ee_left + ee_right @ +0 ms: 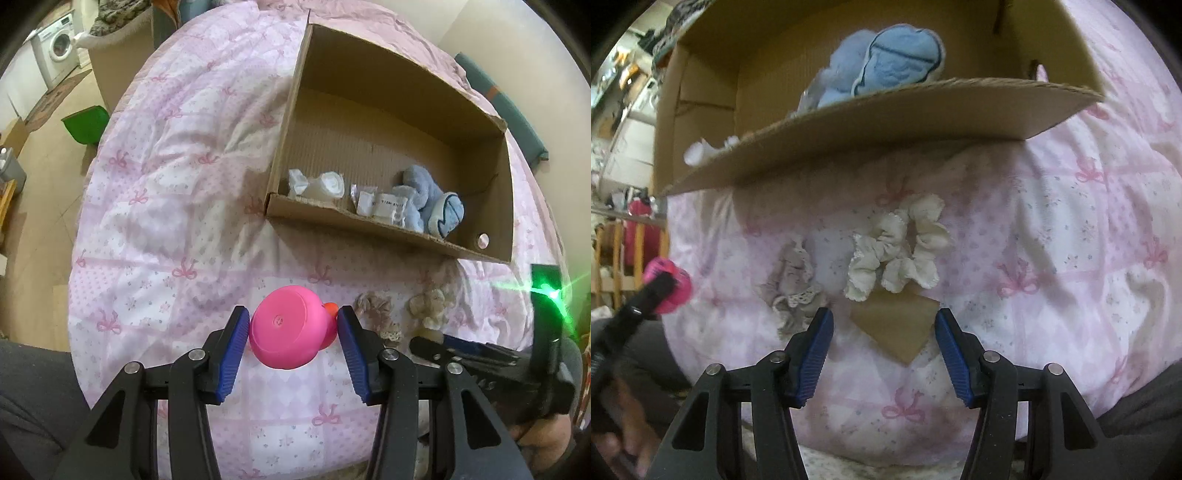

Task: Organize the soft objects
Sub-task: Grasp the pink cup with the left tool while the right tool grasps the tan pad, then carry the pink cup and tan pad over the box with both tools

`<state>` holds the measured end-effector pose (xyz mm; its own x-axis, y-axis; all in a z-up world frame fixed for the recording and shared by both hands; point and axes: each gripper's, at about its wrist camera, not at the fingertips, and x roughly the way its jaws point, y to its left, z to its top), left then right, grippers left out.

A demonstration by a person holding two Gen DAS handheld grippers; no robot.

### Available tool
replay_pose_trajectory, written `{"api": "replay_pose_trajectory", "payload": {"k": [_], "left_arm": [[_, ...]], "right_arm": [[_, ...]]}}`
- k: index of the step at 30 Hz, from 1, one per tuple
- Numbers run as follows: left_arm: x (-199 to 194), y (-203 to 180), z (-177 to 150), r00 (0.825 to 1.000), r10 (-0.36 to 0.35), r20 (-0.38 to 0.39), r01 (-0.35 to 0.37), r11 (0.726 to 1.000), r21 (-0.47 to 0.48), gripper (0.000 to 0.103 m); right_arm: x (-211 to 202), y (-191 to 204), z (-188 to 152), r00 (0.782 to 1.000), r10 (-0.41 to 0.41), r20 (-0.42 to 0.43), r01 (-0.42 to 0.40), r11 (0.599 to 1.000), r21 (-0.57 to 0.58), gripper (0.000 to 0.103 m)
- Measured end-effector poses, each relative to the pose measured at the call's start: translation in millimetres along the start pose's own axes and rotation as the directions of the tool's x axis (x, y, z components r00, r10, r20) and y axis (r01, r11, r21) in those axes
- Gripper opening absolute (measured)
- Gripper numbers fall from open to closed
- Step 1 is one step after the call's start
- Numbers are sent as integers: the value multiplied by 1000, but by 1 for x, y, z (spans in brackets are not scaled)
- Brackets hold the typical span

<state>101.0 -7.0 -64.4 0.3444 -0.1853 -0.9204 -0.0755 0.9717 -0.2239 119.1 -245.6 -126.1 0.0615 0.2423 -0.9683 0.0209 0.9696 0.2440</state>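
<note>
My left gripper is closed on a pink rubber duck, its flat base toward the camera, held above the pink quilt. The duck also shows at the left edge of the right wrist view. My right gripper is open and empty, just short of a cream scrunchie lying on a brown card piece. A grey lace scrunchie lies to its left. The open cardboard box holds a blue plush toy and white packets.
The box's front flap overhangs the quilt just beyond the scrunchies. Past the bed's left edge are a green bin, a washing machine and wooden floor. My right gripper shows at the lower right of the left wrist view.
</note>
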Motion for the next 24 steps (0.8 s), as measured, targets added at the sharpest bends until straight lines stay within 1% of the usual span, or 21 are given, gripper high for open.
{"api": "replay_pose_trajectory", "payload": {"k": [3,4,5,6,7,9,10,11,13,14,16,18,24], "left_arm": [[-1,0,1,1000,6,7,-6,1000,10,46],[-2,0,1,1000,7,8,-8,1000,14,46],[-1,-2,0,1000,10,12,-10,1000,20,46],[0,-4,0,1000,11,16,-12,1000,23,46],[0,-5,0,1000,13,21,-13,1000,26,46],[-2,-6,-1,999,13,31,-14,999,31,46],[-3,-6,-1,999,14,37,-15,999,32,46],[-5,-6,-1,999,14,44,-16,999,35,46],[-8,-6,-1,999,12,53,-14,999,37,46],[-10,-6,-1,998,7,59,-9,999,36,46],[-14,-5,-2,998,8,70,-11,999,39,46],[-18,-4,-2,997,8,82,-11,999,38,46],[-22,-1,-3,995,16,97,-19,999,32,46]], "right_arm": [[5,4,0,1000,-28,-7,28,999,-19,61],[6,5,1,999,-38,-6,38,999,-23,56],[6,5,3,998,-57,-3,56,998,-26,46],[7,4,3,997,-76,3,76,997,-27,42],[6,3,3,997,-78,6,78,997,-26,40],[4,2,3,997,-76,13,76,997,-23,36],[3,3,3,997,-74,16,75,997,-28,30],[1,3,3,997,-72,18,73,997,-34,18],[-5,3,2,998,-55,28,57,997,-50,10],[-10,-1,0,999,-35,29,37,998,-58,7],[-17,0,-3,999,-4,33,6,998,-60,7],[-24,1,-14,999,25,35,-23,998,-60,7],[-52,10,-27,994,90,54,-85,993,-81,7]]}}
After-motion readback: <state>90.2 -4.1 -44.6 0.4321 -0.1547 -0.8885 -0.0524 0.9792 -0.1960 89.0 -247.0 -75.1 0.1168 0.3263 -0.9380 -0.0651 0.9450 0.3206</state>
